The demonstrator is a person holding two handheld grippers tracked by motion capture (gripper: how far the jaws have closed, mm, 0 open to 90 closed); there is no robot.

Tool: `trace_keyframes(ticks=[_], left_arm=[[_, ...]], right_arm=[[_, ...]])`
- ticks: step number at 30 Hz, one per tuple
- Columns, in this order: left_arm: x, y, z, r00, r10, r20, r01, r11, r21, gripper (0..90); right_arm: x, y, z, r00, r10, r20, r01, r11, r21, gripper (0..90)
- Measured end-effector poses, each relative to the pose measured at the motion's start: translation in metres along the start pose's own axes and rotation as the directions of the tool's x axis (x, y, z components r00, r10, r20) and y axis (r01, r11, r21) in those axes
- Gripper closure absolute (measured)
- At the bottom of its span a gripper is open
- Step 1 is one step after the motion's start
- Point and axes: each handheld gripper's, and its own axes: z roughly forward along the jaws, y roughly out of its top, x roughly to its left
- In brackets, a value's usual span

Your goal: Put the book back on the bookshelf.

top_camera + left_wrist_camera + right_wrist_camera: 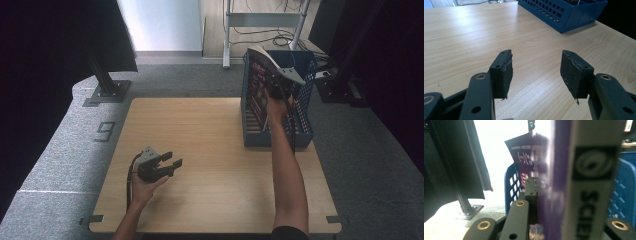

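Light wood table (pixel 210 165) on grey carpet, dark curtains both sides, bright wall and a metal stand w/ cables at the back.

Nearest, bottom left in the high view: person's left hand holds the left gripper (pixel 170 162) just over the tabletop, well apart from everything else. Left gripper view: left gripper (pixel 536 72) has its jaws held fairly wide, nothing between the pads, bare wood grain under them. Pad rubber looks torn at the edges. Blue crate corner (pixel 566 13) sits far off at the top right of that view.

Farther out, right side: person's right forearm (pixel 285 165) stretches up across the table to the blue crate (pixel 305 135), which stands on the table's far right part, its end close to the table's right edge. Crate has perforated walls and slotted dividers.

Right gripper (pixel 280 85) is up at the crate's top, clamped on a book (pixel 260 80). Book is upright but tilted, its lower part inside the crate toward the left wall, top edge sticking above the rim. Right gripper view: right gripper (pixel 549 202) has its jaws closed tight on the book (pixel 559 170) — purple cover w/ white print, pale spine w/ a round logo and large dark letters, close-up and blurred. Crate wall (pixel 511 185) shows behind it.
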Motion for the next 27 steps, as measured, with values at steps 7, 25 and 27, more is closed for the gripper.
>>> trace_keyframes(ticks=[7,25,27], left_arm=[[0.003,-0.001,-0.002,0.9999,-0.012,-0.003,0.012,0.9999,-0.005,43.5],[0.005,-0.002,-0.001,0.9997,-0.026,-0.001,0.026,0.9997,-0.004,43.5],[0.005,-0.002,-0.001,0.9997,-0.023,0.0,0.023,0.9997,-0.005,43.5]], right_arm=[[0.005,-0.015,0.006,1.0,-0.002,0.01,0.002,1.0,0.013,81.4],[0.016,-0.04,-0.004,0.9975,-0.07,-0.013,0.071,0.994,0.08,78.5],[0.017,-0.041,-0.008,0.9969,-0.077,-0.014,0.078,0.993,0.09,77.9]])
